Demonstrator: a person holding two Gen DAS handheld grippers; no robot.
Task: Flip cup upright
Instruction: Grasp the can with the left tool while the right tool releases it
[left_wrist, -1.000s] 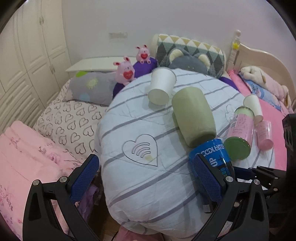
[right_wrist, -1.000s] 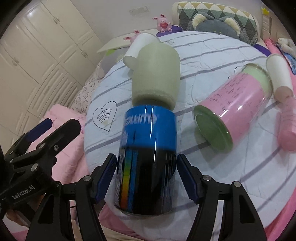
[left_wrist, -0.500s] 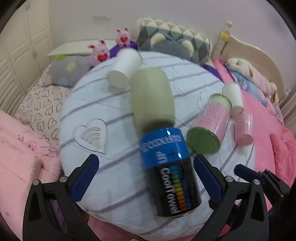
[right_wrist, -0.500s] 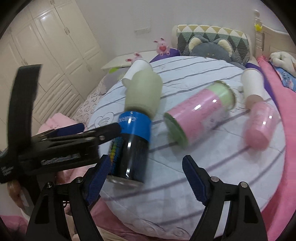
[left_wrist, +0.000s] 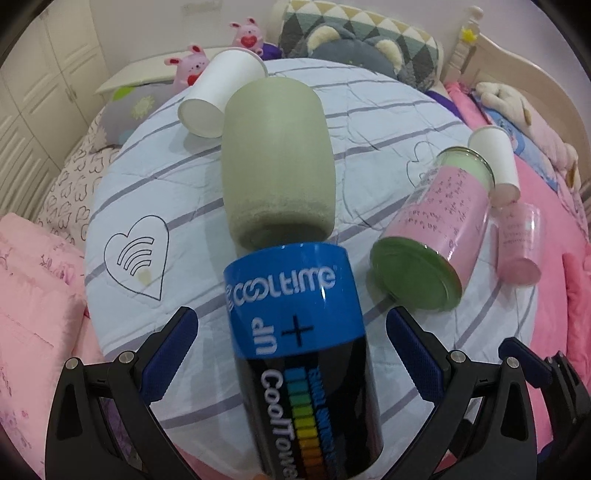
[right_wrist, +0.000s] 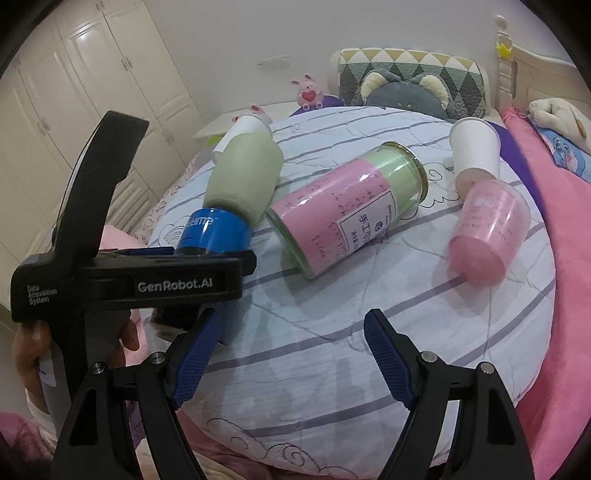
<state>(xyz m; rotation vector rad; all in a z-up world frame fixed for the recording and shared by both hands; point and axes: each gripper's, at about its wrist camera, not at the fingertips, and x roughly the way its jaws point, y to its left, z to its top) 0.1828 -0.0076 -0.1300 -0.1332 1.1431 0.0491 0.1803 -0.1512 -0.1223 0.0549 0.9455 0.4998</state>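
A blue-and-black can-shaped cup (left_wrist: 303, 347) lies on its side on the round striped cushion (left_wrist: 184, 192), end to end with a green cup (left_wrist: 277, 162). My left gripper (left_wrist: 291, 350) is open, its fingers on either side of the blue cup without touching it. In the right wrist view the blue cup (right_wrist: 210, 232) sits behind the left gripper's body (right_wrist: 129, 280). My right gripper (right_wrist: 291, 354) is open and empty above bare cushion (right_wrist: 332, 369), to the right of the blue cup.
A pink-and-green jar (right_wrist: 347, 210), a pink cup (right_wrist: 487, 232) and two white paper cups (right_wrist: 476, 147) (left_wrist: 221, 96) lie on the cushion. Pillows and plush toys (right_wrist: 310, 92) lie behind. Pink bedding (left_wrist: 33, 295) surrounds the cushion; wardrobe doors (right_wrist: 110, 74) stand at left.
My right gripper opened, left the blue cup and drew back to the right. My left gripper swung over and now straddles the blue cup.
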